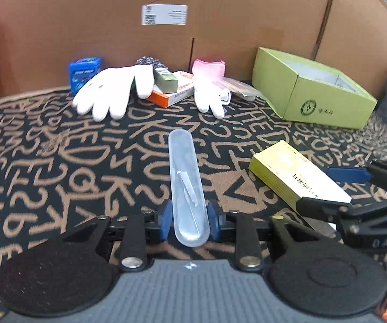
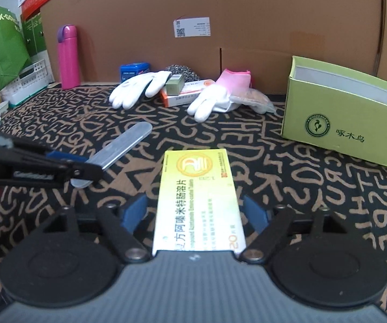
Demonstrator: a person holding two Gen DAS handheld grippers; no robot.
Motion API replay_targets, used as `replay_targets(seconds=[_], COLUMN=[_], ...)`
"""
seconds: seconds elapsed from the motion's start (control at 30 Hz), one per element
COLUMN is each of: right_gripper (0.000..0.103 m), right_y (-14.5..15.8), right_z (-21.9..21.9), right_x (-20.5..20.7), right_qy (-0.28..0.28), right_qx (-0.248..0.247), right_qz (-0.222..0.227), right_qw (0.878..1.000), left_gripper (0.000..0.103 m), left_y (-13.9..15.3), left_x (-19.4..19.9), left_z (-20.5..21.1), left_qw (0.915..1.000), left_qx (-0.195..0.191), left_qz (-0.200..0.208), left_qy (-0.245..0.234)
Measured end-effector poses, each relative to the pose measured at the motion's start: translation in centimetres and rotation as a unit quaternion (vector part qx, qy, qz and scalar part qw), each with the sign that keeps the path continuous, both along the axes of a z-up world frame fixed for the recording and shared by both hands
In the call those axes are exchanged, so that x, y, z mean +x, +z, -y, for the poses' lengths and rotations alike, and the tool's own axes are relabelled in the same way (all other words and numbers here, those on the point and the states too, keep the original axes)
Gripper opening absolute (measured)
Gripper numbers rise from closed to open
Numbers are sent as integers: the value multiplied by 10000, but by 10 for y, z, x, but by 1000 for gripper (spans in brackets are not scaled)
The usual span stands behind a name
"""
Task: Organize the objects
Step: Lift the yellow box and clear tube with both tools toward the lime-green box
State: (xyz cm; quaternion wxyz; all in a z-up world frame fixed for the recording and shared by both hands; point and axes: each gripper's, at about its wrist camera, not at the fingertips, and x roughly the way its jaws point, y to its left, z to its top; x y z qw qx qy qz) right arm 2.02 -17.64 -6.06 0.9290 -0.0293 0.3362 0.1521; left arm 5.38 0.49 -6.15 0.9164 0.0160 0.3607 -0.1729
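Gripping clear case (image 1: 189, 188) on counter (image 1: 58, 161) with left tool (image 1: 190, 222), pads pressed on sides. Right tool (image 2: 194, 212) spread wide, straddling yellow medicine box (image 2: 197, 196), gaps showing. Centre, squeeze evenly, carry toward green box (image 2: 347, 123).

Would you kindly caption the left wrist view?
Left claw grips a clear case on lettered cloth.

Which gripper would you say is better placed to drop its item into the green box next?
Right, probably: its medicine carton sits between the jaws and the green box lies on that side. The left gripper and its clear case are farther away.
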Motion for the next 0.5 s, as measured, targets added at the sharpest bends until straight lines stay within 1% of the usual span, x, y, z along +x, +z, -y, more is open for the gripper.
replay_targets(seconds=[0.03,0.1,0.13,0.17,0.2,0.3,0.37,0.5], right_gripper=[79,79,79,79,79,79,79,79], right_y=[0,-1,-1,-3,-3,-5,-6,-9], right_z=[-1,-3,-4,-5,-5,-4,-4,-2], right_x=[1,4,6,8,10,9,9,11], right_qy=[26,35,18,10,3,-1,-10,-47], right_qx=[-32,-132,-169,-192,-197,-166,-171,-117], right_qz=[27,57,51,42,35,50,37,-21], right_qw=[10000,9999,9998,9998,9998,9998,9998,9999], left_gripper=[30,34,47,63,64,62,57,57], left_y=[0,-1,-1,-1,-2,-4,-3,-3], left_x=[3,8,11,15,17,25,28,33], left_z=[3,10,12,15,17,24,24,24], left_qw=[10000,9997,9995,9994,9993,9988,9990,9992], left_qx=[71,231,286,328,351,453,422,366], left_qz=[10,41,82,102,105,165,153,149], left_qy=[-18,-93,-112,-107,-74,-73,-23,62])
